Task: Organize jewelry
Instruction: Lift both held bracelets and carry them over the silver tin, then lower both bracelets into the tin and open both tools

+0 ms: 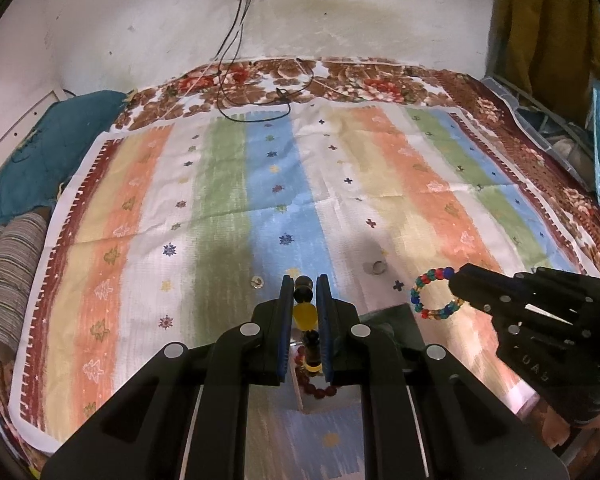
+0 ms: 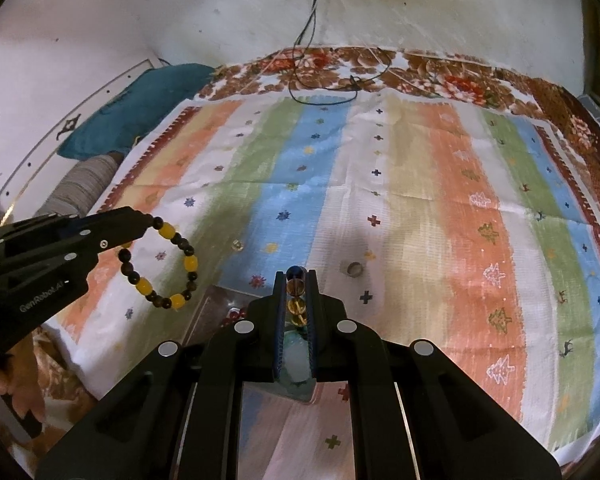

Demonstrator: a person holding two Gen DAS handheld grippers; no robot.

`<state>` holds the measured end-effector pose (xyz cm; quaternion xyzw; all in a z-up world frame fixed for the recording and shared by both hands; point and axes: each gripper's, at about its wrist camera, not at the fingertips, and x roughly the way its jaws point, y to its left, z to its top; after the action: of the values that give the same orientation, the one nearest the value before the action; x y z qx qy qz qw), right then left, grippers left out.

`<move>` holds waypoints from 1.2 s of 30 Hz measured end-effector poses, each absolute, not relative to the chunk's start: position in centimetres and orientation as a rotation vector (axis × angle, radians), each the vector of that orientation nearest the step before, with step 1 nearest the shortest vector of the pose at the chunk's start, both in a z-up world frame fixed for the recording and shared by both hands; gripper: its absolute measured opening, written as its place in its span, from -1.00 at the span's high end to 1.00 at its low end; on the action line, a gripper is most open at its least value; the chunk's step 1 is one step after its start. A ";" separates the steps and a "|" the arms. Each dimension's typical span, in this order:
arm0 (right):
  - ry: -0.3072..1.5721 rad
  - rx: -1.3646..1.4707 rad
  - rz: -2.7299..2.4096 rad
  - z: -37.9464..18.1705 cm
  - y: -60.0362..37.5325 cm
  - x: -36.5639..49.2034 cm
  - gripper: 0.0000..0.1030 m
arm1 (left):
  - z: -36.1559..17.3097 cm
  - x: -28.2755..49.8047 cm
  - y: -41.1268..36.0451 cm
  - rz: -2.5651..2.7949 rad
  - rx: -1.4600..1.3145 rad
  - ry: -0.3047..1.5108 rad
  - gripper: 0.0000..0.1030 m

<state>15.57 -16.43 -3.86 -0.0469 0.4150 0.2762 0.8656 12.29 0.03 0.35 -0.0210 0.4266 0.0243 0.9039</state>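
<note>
The matte black left claw has blue finger pads, round silver screws and white lettering.

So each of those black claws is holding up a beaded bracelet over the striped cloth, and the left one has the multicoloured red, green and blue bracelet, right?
Not quite. The left gripper holds the yellow-and-dark-brown beaded bracelet, as the right wrist view shows. The multicoloured red, green and blue beaded bracelet hangs from the right gripper, seen in the left wrist view. Both are indeed held above the striped cloth.

Red beads — half-hidden behind tongs
</note>
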 end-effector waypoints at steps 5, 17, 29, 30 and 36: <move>0.879 -0.098 0.584 -4.1 -16.6 14.9 0.80 | 0.8 11.1 -1.0 0.030 -0.035 0.864 0.80; 0.913 -0.092 0.600 -5.1 -16.5 14.1 0.80 | 0.7 10.2 -1.1 0.028 -0.044 0.872 0.97; 0.968 -0.077 0.569 -6.0 -16.5 15.2 0.24 | -0.2 10.9 -0.1 0.045 -0.065 0.899 0.95; 0.971 -0.079 0.565 -6.1 -16.5 15.3 0.24 | -0.2 10.9 -0.1 0.047 -0.063 0.899 0.95; 0.990 -0.075 0.544 -6.6 -16.6 16.6 0.10 | -1.5 11.9 0.7 0.061 -0.091 0.939 0.87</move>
<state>16.60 -16.58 -6.56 -0.0354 0.4689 0.2576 0.8441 11.92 0.73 -1.49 -0.0438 0.4520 0.0292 0.8904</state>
